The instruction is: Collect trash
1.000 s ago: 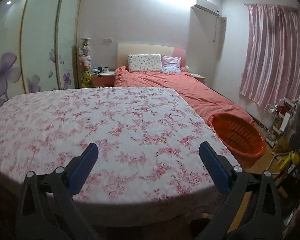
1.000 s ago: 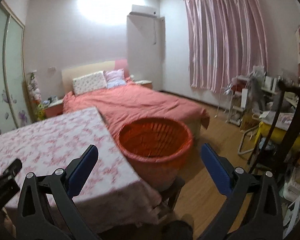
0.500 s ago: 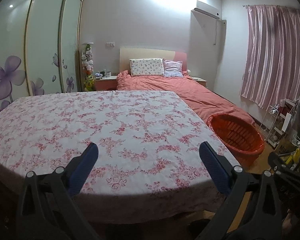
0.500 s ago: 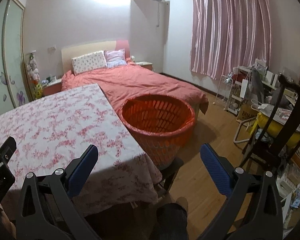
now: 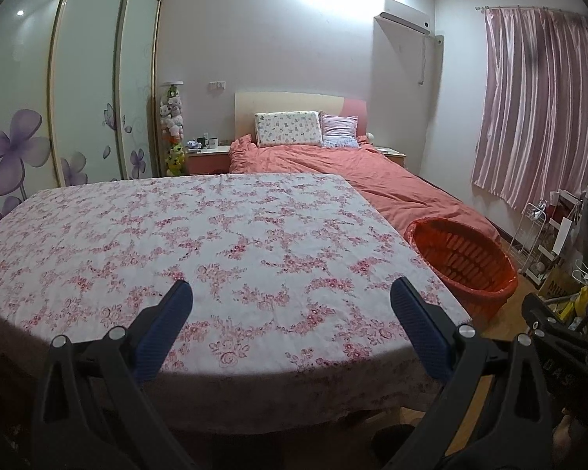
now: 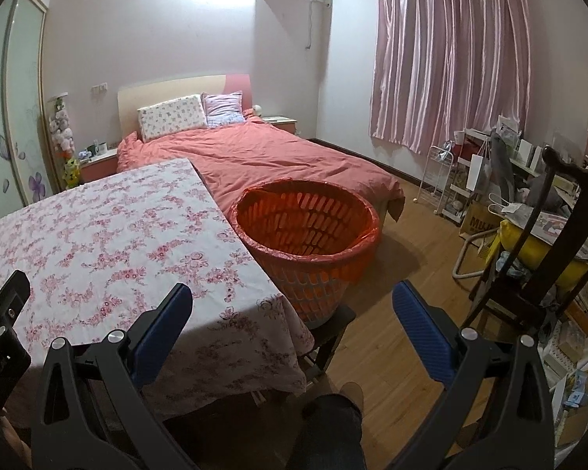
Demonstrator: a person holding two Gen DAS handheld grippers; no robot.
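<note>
We face the pink floral-clothed table filling the frame's centre; the orange slatted plastic basket with red liner stands lower right beside it. Our left gripper and right gripper hang spread wide, empty.

Left gripper and right gripper both held level, side by side, blue-padded jaws spread wide, nothing between them; trouser-clad knee below.

A home bedroom: made bed, pillows, pink curtains, wardrobe.
</note>
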